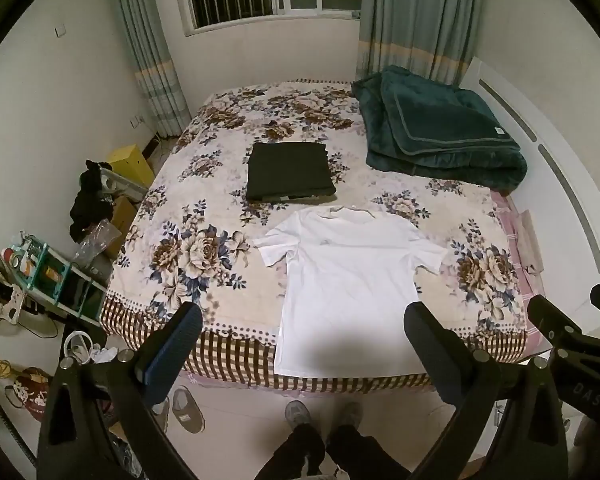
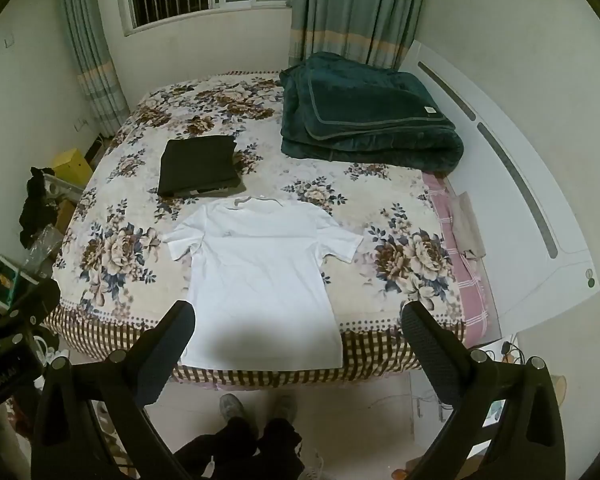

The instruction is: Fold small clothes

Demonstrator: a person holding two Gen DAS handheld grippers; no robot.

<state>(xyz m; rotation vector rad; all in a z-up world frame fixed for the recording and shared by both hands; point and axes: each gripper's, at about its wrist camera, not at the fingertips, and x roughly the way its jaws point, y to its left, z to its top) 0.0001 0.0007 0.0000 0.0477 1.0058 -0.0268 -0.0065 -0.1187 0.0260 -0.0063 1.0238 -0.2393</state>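
Note:
A white T-shirt (image 1: 348, 280) lies flat on the floral bedspread (image 1: 188, 256), collar away from me, hem at the near bed edge; it also shows in the right wrist view (image 2: 260, 280). A folded black garment (image 1: 288, 170) lies beyond its collar, also seen in the right wrist view (image 2: 198, 166). My left gripper (image 1: 304, 328) is open and empty, held above the near bed edge over the shirt's hem. My right gripper (image 2: 298, 324) is open and empty, likewise above the hem. The right gripper's body shows at the left wrist view's right edge (image 1: 568, 336).
A folded dark green blanket (image 1: 440, 136) lies at the far right of the bed. A white headboard (image 1: 560, 200) runs along the right. Shelves and clutter (image 1: 52, 272) stand left of the bed. Slippers (image 1: 186, 408) and my feet (image 1: 300, 416) are on the floor.

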